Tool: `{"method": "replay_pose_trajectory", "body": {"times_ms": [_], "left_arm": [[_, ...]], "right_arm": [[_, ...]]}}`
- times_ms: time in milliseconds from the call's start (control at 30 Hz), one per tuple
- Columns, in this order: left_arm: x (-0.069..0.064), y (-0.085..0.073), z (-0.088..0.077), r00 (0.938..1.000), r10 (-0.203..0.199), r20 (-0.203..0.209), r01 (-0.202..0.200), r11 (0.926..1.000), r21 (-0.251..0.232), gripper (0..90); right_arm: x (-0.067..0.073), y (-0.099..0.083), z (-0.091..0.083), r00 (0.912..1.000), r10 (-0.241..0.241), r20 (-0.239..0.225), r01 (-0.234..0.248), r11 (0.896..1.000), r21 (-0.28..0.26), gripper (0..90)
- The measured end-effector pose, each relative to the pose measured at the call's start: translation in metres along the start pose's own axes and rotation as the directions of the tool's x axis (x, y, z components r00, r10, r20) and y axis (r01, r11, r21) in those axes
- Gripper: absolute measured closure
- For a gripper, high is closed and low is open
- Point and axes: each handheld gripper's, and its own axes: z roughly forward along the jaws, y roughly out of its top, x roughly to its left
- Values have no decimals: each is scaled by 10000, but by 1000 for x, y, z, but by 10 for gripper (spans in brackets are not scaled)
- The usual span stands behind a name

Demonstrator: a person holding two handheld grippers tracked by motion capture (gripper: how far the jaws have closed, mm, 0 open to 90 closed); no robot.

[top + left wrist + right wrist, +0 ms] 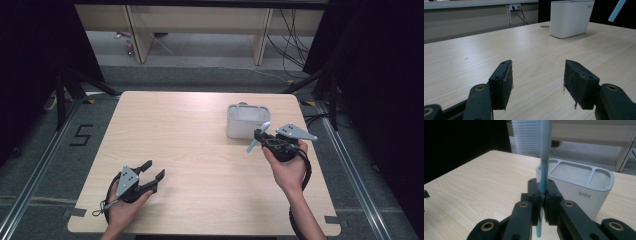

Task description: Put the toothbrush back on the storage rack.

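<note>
Nearest the high camera, the person's left hand rests on the desk (200, 120) close to its front edge, holding the left gripper (152, 176) with its fingers (503, 82) spread wide and nothing between them; in the left gripper view bare wood runs ahead of them all the way to the white toothbrush holder (570, 18). That whole left and middle stretch of the desk is free surface, so there is plenty of room on that side. The right gripper (263, 137) hangs above the desk's right half, just in front of the toothbrush holder (247, 121), which stands toward the far right corner but well inside both edges. Its fingers are pinched tight on a light blue toothbrush (258, 136), gripped low on the handle (the shaft stands nearly upright in the right gripper view (544, 170), tilted in the high view). The holder's top shows three compartments (574, 171), and the toothbrush crosses in front of the leftmost one. The brush's upper end is cut off by the top of the right gripper view, and in the high view it is too small to tell which end carries the bristles. Whether the toothbrush touches the holder cannot be told.
</note>
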Motion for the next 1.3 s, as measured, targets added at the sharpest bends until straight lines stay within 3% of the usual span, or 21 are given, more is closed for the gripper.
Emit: {"method": "replay_pose_trajectory", "body": {"times_ms": [67,100,467,567,600,800,833,1000,1033,1067,1200,1267,1300], "left_arm": [[0,0,0,10000,-53,-44,53,10000,-7,399],[0,0,0,10000,-55,-54,55,10000,-1,399],[0,0,0,10000,-53,-52,54,10000,26,401],[0,0,0,10000,-24,-59,24,10000,36,402],[0,0,0,10000,-15,-62,16,10000,24,402],[0,0,1,10000,-51,-60,51,10000,6,403],[-1,0,0,10000,-21,-53,21,10000,28,403],[-1,0,0,10000,36,-51,-35,10000,30,404],[-1,0,0,10000,36,-51,-35,10000,30,404],[-1,0,0,10000,53,-19,-53,10000,14,404],[-1,0,0,10000,-36,-57,36,10000,37,404],[-1,0,0,10000,-53,-44,54,10000,17,404],[-1,0,0,10000,-62,-42,62,10000,18,404]], "right_arm": [[-1,2,0,9999,163,33,-163,9999,23,853],[-2,3,0,10000,-6,51,5,10000,19,853],[-10,6,-1,9994,98,330,-94,9999,-97,853],[-11,8,-2,9987,353,375,-352,9994,-51,853],[-14,8,-1,9990,137,419,-132,9999,-112,853],[-17,12,-1,9985,277,479,-270,9995,-139,853],[-18,13,0,9985,68,545,-56,9997,-220,853],[-18,16,0,9975,409,568,-404,9991,-94,853],[-18,16,0,9975,409,568,-404,9991,-94,853],[-20,17,0,9982,119,593,-106,9997,-209,853],[-22,19,1,9975,298,636,-287,9994,-185,853],[-24,20,2,9972,158,726,-144,9997,-202,853],[-23,20,2,9967,360,730,-346,9992,-211,853]]}}
